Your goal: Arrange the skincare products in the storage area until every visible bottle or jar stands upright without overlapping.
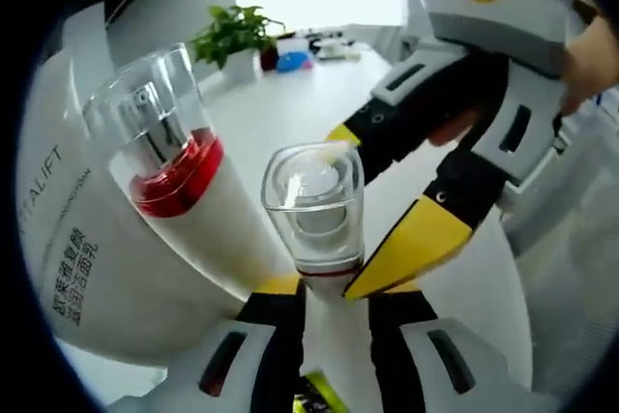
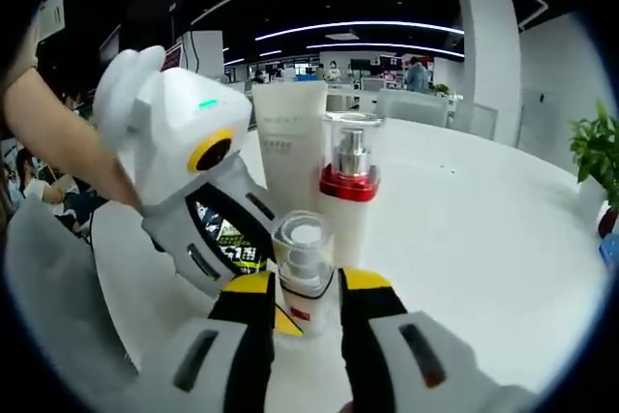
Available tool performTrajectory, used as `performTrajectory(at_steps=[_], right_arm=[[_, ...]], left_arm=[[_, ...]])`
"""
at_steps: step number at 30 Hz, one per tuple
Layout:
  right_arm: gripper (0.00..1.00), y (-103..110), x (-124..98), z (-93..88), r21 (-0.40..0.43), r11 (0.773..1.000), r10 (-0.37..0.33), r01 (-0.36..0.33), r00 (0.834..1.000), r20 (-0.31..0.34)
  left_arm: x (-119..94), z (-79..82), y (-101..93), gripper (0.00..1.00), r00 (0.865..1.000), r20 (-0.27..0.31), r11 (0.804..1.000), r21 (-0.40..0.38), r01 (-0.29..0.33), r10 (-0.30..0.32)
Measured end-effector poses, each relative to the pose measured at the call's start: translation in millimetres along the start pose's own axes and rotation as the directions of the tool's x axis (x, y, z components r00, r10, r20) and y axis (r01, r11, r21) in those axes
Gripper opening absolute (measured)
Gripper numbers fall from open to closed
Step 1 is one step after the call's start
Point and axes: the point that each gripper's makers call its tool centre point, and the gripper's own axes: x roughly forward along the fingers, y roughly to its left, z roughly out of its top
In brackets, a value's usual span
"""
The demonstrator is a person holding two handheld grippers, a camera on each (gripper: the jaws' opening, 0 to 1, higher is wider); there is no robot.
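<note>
Right gripper view: right gripper (image 2: 305,302) and left gripper (image 2: 253,282) both have jaws clamped on the small clear-capped white pump bottle (image 2: 306,273), steadying it upright on the white counter (image 2: 464,220).

A small clear-capped pump bottle (image 2: 306,263) stands upright on the white counter (image 2: 464,229), nearest. Just behind it stands a taller white pump bottle (image 2: 348,195) with a red collar, and a white tube (image 2: 288,142) upright to its left.
</note>
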Motion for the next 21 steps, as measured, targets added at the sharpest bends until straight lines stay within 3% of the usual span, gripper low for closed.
performTrajectory(at_steps=[21], right_arm=[[0.37, 13, -18, 2.1, 0.01, 1.0, 0.009, -0.009, 1.0, -0.01]], left_arm=[[-31, -5.0, -10.7, 0.34, 0.999, -0.018, 0.999, -0.022, -0.031, 0.031]])
